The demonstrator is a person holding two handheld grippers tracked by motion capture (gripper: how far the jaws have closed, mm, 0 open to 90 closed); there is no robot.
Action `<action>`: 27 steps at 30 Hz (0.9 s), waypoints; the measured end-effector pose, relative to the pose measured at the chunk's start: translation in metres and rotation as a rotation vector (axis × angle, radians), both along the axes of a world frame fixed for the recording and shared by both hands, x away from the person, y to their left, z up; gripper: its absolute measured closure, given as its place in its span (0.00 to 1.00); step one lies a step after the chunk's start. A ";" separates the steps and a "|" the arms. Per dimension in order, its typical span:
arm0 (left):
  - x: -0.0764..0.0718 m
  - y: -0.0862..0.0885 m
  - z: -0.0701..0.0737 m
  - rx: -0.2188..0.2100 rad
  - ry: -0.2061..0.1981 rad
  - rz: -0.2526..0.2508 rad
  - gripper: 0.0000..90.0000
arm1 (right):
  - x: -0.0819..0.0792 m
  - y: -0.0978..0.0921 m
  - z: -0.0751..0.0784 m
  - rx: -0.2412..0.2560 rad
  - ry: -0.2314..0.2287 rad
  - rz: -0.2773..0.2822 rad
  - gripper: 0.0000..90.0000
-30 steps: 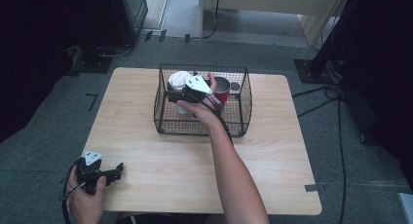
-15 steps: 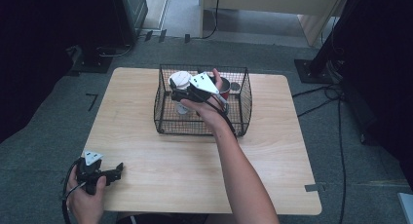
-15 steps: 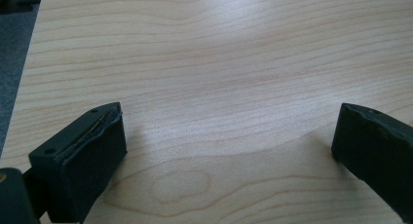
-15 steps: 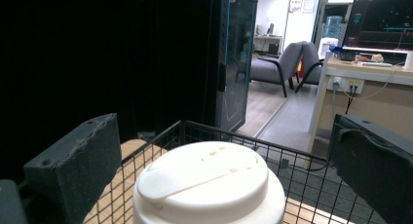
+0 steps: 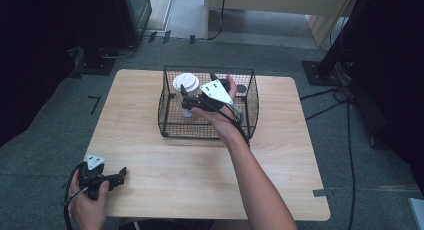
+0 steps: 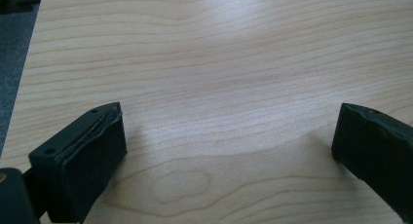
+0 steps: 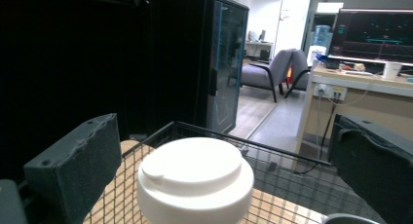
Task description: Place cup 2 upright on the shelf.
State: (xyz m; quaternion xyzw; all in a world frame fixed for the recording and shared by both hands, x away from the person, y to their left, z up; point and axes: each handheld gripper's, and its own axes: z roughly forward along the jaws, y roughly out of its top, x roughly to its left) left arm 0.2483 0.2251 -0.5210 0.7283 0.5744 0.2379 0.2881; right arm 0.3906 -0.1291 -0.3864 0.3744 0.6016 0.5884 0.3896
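1. Fingers (image 7: 73,165) of the right gripper (image 5: 186,101) stand spread wide, one on either side of the white-lidded cup (image 7: 195,182), neither touching it. In the right gripper view the lid sits between and a little ahead of them, at about fingertip level.

2. Change over the last second: the right gripper has travelled leftward across the wire basket (image 5: 170,121), away from the dark mug (image 5: 241,88) at the far right corner, and turned to face the lidded cup. A second ago it was aimed more at the middle of the basket; now the cup is bracketed.

3. Meaning, as I judge it: the approach is nearly done and the cup is the pick. Closing comes next, probably after a small drop so the fingers meet the cup wall rather than the lid rim.

4. Cup stands upright inside the basket, at its far left corner, just ahead of the right fingers. The basket's far rim runs behind it.

5. Fingers (image 6: 83,158) of the left gripper (image 5: 114,178) are parted too, with nothing between them but bare table (image 6: 219,78). It sits well apart from the basket, at the near left corner, and has not shifted across the three high views.

6. Count:
- grippers, two, both spread, both unloaded
- basket, one
- lidded cup, one
- dark mug, one, mostly hidden behind the right hand (image 5: 220,115)
- anything else in the basket: cannot tell through hand and mesh
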 end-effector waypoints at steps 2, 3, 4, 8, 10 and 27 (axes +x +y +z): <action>0.000 0.000 0.000 0.000 0.000 0.000 0.00 | -0.004 -0.004 0.000 0.003 -0.001 -0.005 0.00; 0.000 0.000 0.000 0.000 0.000 0.000 0.00 | -0.006 -0.006 0.001 0.002 -0.001 -0.009 0.00; 0.000 0.000 0.000 -0.001 0.000 0.000 0.00 | -0.008 -0.008 0.000 -0.001 -0.004 -0.011 0.00; 0.000 0.000 0.000 0.000 0.000 0.000 0.00 | -0.016 -0.016 0.000 0.000 -0.006 -0.020 0.00; 0.000 0.000 0.000 -0.001 0.000 0.001 0.00 | -0.020 -0.021 -0.001 -0.006 -0.011 -0.025 0.00; 0.000 0.000 0.000 -0.003 -0.001 0.002 0.00 | -0.050 -0.058 -0.015 -0.002 0.008 -0.059 0.00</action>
